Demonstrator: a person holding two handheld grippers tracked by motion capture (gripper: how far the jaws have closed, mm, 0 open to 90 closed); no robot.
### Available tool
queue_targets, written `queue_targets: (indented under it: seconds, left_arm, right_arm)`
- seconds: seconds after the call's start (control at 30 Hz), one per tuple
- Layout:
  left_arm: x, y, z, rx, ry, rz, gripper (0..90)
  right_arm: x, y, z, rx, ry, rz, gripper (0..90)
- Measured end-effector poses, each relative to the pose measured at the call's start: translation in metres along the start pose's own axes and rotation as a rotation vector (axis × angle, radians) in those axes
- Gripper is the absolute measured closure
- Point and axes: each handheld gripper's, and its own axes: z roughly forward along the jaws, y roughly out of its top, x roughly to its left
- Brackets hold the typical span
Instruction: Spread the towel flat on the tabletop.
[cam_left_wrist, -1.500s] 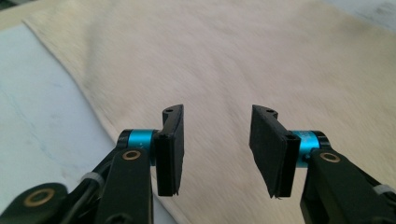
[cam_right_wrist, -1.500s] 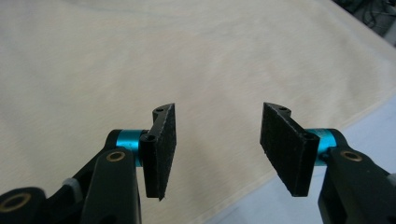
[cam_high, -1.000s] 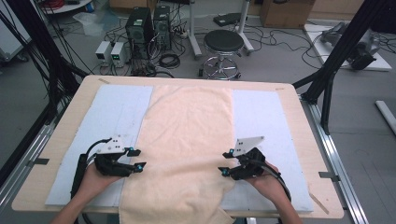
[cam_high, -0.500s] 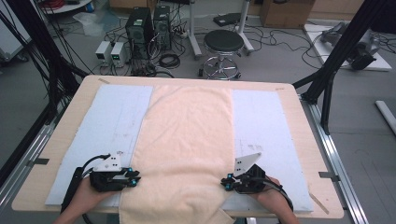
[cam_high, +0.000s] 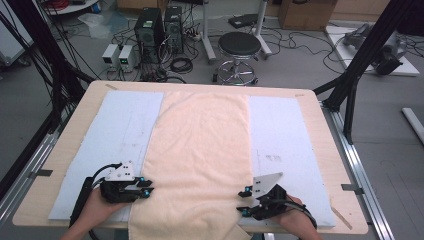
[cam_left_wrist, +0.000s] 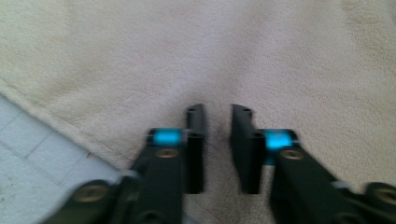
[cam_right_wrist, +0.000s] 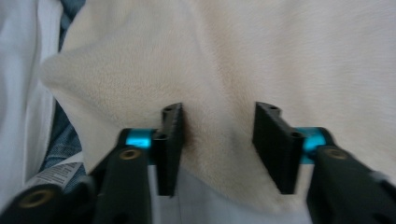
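A wooden bench (cam_high: 320, 130) carries a pale blue-grey mat (cam_high: 120, 125) that covers most of its top. Beyond its far edge, on the grey floor, a round black stool (cam_high: 240, 46) stands on a chrome base. To its left are two dark computer towers (cam_high: 160, 22) and two small white boxes (cam_high: 119, 54), with black cables (cam_high: 182, 64) looped about them. A cardboard box (cam_high: 304, 12) sits further back.
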Motion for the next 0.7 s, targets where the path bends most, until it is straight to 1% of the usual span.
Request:
queue_targets:
  seconds: [0.03,0.07,0.1,0.13,0.2,0.27,0.3,0.33,0.37,0.43,0.47,0.5,0.53,0.57,0.6,0.63,0.7]
  left_arm:
    - [0.0,0.0,0.0,0.001,-0.007,-0.009,84.6]
    - [0.001,0.001,0.0,0.0,-0.005,-0.013,85.7]
    - [0.001,0.001,-0.001,-0.002,0.001,-0.013,86.1]
    - [0.001,0.002,-0.002,-0.006,0.01,-0.013,86.4]
    - [0.002,0.003,-0.004,-0.019,0.025,-0.014,86.5]
    - [0.002,0.004,-0.006,-0.026,0.038,-0.018,86.5]
    - [0.002,0.004,-0.007,-0.043,0.046,-0.026,86.5]
    - [0.002,0.005,-0.008,-0.049,0.05,-0.029,86.5]
    - [0.002,0.005,-0.009,-0.054,0.054,-0.028,86.5]
    - [0.002,0.004,-0.011,-0.059,0.057,-0.033,86.2]
    - [0.002,0.003,-0.011,-0.058,0.064,-0.027,85.4]
    - [0.001,0.002,-0.011,-0.059,0.069,-0.031,83.0]
    - [0.002,0.001,-0.011,-0.054,0.067,-0.036,78.2]
    - [0.002,0.0,-0.01,-0.056,0.066,-0.046,73.9]
    - [0.003,-0.001,-0.01,-0.055,0.067,-0.044,72.1]
    - [0.003,-0.001,-0.01,-0.059,0.069,-0.046,69.9]
    - [0.004,-0.001,-0.01,-0.057,0.066,-0.048,66.5]
  right_arm:
    - [-0.001,0.002,0.002,-0.007,0.024,-0.006,83.1]
    - [-0.002,0.005,0.001,-0.006,0.026,-0.011,84.6]
    - [-0.004,0.009,-0.001,-0.006,0.031,-0.002,84.7]
    - [-0.006,0.015,-0.005,-0.024,0.029,0.0,84.6]
    - [-0.01,0.03,-0.014,-0.075,0.013,-0.013,84.4]
    - [-0.016,0.049,-0.016,-0.078,-0.02,-0.036,84.5]
    - [-0.019,0.059,-0.013,-0.077,-0.03,-0.045,84.5]
    - [-0.025,0.071,-0.006,-0.072,-0.035,-0.05,84.5]
    - [-0.028,0.078,0.0,-0.066,-0.041,-0.05,84.4]
    - [-0.038,0.091,0.022,-0.024,-0.037,-0.049,84.3]
    - [-0.042,0.095,0.035,0.003,-0.034,-0.046,84.2]
    - [-0.046,0.097,0.048,0.032,-0.028,-0.039,84.1]
    - [-0.05,0.096,0.059,0.05,-0.018,-0.018,83.6]
    - [-0.053,0.095,0.069,0.064,0.003,-0.003,81.5]
    - [-0.054,0.094,0.073,0.061,0.009,0.005,79.4]
    - [-0.055,0.093,0.072,0.037,0.006,0.014,73.8]
    - [-0.055,0.091,0.061,-0.01,-0.023,0.024,63.3]
